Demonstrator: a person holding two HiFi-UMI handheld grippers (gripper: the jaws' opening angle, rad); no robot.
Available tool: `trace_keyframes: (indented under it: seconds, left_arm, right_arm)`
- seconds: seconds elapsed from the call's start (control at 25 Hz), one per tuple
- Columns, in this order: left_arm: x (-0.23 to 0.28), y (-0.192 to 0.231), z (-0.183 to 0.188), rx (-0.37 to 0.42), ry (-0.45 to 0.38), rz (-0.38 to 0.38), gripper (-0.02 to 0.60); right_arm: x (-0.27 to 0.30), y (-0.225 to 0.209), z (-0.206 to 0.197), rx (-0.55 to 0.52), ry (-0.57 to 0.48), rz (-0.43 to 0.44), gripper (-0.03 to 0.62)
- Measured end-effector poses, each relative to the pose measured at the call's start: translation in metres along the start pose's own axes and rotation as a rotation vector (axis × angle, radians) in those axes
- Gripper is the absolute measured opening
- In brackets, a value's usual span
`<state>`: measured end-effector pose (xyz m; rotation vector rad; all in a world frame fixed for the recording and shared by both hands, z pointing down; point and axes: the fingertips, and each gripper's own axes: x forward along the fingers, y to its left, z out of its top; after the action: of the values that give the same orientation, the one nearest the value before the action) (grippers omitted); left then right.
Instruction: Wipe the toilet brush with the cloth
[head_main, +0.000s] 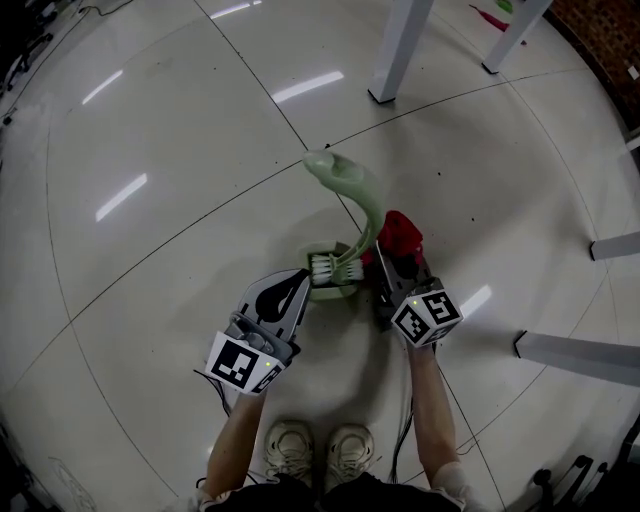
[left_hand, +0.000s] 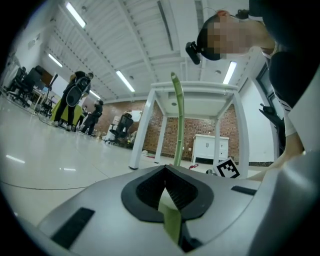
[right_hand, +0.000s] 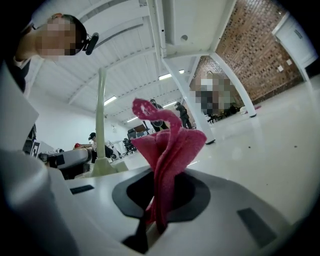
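Shoes (head_main: 318, 450): ours, nearest, on the pale glossy floor (head_main: 180, 150).
Left claw (left_hand: 167, 202): closed tight on a thin pale green edge. We judge it to be the rim of the brush holder (head_main: 335, 290).
Right claw (right_hand: 157, 200): closed on a red cloth (right_hand: 167, 145) that stands bunched above the jaws, with little of it hanging free.
Brush holder: on the floor between our two claws.
Toilet brush (head_main: 362, 210): seated in the holder with white bristles at its mouth. Its curved green handle rises away from us. The cloth is just beside the lower handle, and we cannot tell whether they touch.
Risk, tipping: a sideways push from the cloth could lever the toilet brush over, holder and all.
Risk, grip: the thin rim may slip from the left claw.
Risk, wiping: with the cloth so bunched, bare claw rather than cloth may rub the handle.
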<state>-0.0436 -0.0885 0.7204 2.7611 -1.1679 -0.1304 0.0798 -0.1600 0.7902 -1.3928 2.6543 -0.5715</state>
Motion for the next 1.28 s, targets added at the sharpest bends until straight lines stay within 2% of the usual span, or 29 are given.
trace_keyframes:
  seconds: [0.16, 0.28, 0.48, 0.72, 1.04, 1.28]
  left_arm:
    - [0.006, -0.001, -0.016, -0.013, 0.035, -0.002, 0.004]
    - [0.006, -0.001, -0.021, -0.043, 0.024, 0.003, 0.005]
    - [0.007, 0.001, -0.022, -0.025, 0.034, 0.005, 0.005]
    - [0.005, 0.004, -0.022, -0.030, 0.037, 0.013, 0.004]
    - [0.007, 0.001, -0.023, -0.018, 0.046, 0.012, 0.004]
    - [0.006, 0.001, -0.022, -0.020, 0.039, 0.018, 0.004]
  right_arm:
    - [0.004, 0.007, -0.006, 0.027, 0.039, 0.034, 0.031]
    - [0.002, 0.012, -0.012, 0.065, 0.072, 0.046, 0.031]
    - [-0.011, 0.017, -0.020, 0.094, 0.107, 0.026, 0.031]
    - [-0.037, 0.028, -0.027, 0.122, 0.128, -0.045, 0.031]
    - [-0.069, 0.011, -0.022, 0.157, 0.096, -0.245, 0.031]
    - [-0.077, 0.047, -0.040, 0.247, 0.100, -0.199, 0.031]
